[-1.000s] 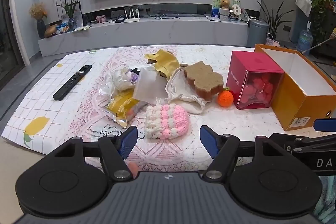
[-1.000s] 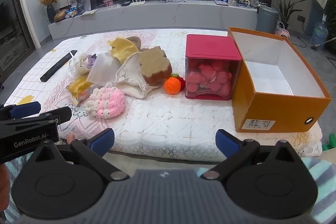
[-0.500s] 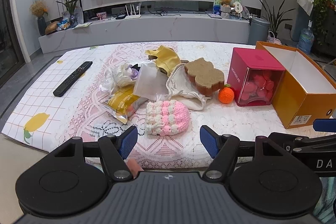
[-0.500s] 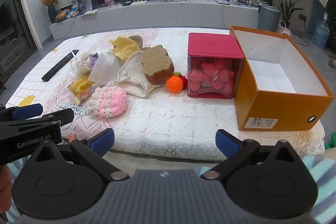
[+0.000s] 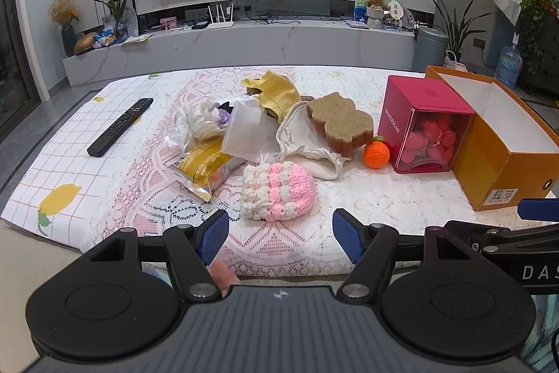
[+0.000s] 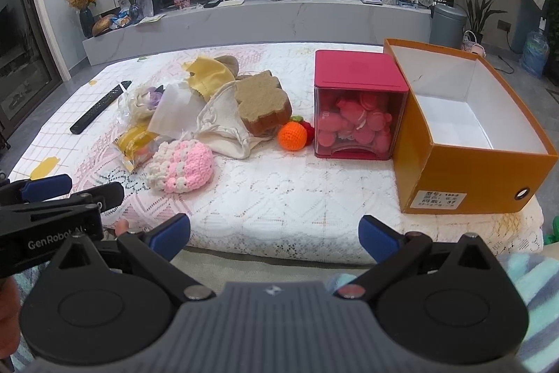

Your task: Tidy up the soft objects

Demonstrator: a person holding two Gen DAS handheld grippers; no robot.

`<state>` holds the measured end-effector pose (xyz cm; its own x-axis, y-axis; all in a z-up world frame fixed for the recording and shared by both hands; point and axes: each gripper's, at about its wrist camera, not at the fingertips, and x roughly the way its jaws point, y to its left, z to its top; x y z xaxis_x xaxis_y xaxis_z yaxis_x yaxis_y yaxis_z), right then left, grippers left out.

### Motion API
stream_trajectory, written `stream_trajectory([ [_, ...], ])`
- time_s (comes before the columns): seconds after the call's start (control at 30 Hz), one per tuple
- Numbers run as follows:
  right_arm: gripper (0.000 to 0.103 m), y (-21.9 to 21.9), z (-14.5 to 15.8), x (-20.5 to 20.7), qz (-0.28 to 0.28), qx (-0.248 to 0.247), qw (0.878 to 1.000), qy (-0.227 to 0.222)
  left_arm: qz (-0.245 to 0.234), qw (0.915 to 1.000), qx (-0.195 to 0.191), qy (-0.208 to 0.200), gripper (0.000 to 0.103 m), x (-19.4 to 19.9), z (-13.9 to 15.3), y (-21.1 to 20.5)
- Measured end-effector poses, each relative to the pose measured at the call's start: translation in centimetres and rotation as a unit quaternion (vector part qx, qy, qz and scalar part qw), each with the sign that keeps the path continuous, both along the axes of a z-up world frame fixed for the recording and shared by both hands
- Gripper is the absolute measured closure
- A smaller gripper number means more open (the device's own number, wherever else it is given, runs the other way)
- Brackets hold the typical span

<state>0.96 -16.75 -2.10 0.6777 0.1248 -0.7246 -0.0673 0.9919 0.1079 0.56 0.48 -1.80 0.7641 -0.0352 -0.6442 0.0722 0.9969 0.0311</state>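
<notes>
A heap of soft things lies on the lace-covered mattress [image 5: 300,240]: a pink and white crocheted pouch [image 5: 277,191] at the front, a brown bear-shaped sponge [image 5: 340,121] on a cream cloth bag [image 5: 307,145], a yellow cloth [image 5: 277,91], a yellow snack packet [image 5: 204,163] and an orange crocheted ball [image 5: 376,155]. An open orange box [image 6: 468,128] stands at the right. My left gripper [image 5: 280,235] hangs open at the mattress's near edge, just short of the pouch. My right gripper [image 6: 274,235] is open too, before bare lace [image 6: 279,198], with nothing between its fingers.
A red-lidded clear cube [image 6: 360,114] full of pink pieces stands against the orange box. A black remote [image 5: 120,126] lies at the left of the mattress. Behind are a low marble TV bench [image 5: 244,44], plants and a grey bin [image 5: 429,48].
Both views have shifted slightly, so the mattress and its objects sit a little lower and farther. Both grippers stay open and nothing on the mattress has moved.
</notes>
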Motion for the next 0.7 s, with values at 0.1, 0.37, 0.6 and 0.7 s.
stream_trajectory([
  [0.1, 0.003, 0.05, -0.06, 0.05, 0.000, -0.001, 1.000, 0.001, 0.000, 1.0000, -0.001, 0.001, 0.022, -0.02, -0.11, 0.07],
  [0.37, 0.003, 0.32, -0.38, 0.31, 0.002, -0.007, 1.000, 0.007, 0.000, 1.0000, -0.001, 0.003, 0.022, 0.03, -0.08, 0.18],
  [0.6, 0.003, 0.50, -0.28, 0.25, 0.004, -0.010, 1.000, 0.006, 0.000, 1.0000, -0.001, 0.007, 0.022, 0.13, -0.06, 0.40],
  [0.7, 0.003, 0.51, -0.23, 0.21, 0.004, -0.010, 1.000, 0.006, 0.001, 1.0000, -0.002, 0.007, 0.022, 0.12, -0.09, 0.45],
])
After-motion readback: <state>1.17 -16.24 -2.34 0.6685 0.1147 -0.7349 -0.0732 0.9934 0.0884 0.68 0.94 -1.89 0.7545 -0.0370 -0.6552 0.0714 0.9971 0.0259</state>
